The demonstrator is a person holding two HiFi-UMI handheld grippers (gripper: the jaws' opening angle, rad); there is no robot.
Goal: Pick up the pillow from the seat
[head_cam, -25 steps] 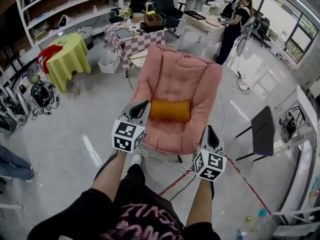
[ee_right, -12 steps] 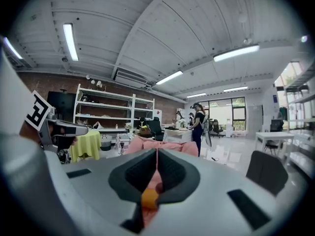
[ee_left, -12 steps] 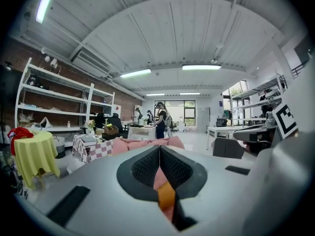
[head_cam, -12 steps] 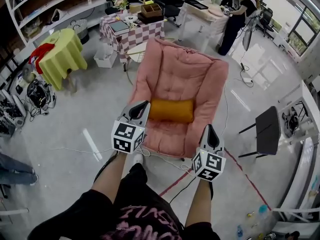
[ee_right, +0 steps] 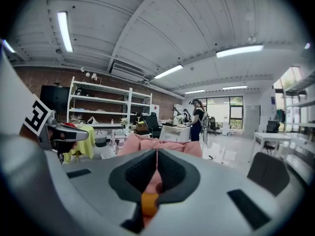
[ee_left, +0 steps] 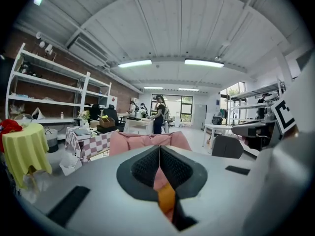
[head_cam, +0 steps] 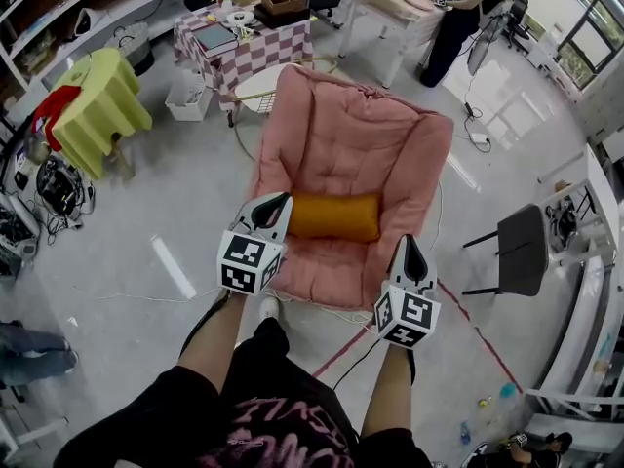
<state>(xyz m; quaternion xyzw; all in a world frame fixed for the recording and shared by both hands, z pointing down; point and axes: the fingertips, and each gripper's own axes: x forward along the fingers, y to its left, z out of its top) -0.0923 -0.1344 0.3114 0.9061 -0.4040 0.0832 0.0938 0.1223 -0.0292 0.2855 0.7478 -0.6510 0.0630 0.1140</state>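
The chair (head_cam: 351, 144) is open in front — its sides flank the pillow (head_cam: 333, 216).

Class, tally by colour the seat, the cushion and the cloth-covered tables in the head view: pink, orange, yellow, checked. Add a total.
Pink chair: 1
Orange pillow: 1
Yellow-draped table: 1
Checked-cloth table: 1
Total: 4

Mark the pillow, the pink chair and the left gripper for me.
pillow (head_cam: 332, 216), head view, middle of its orange top.
pink chair (head_cam: 356, 144), head view, bare backrest cushion.
left gripper (head_cam: 281, 201), head view, tips of its shut jaws.
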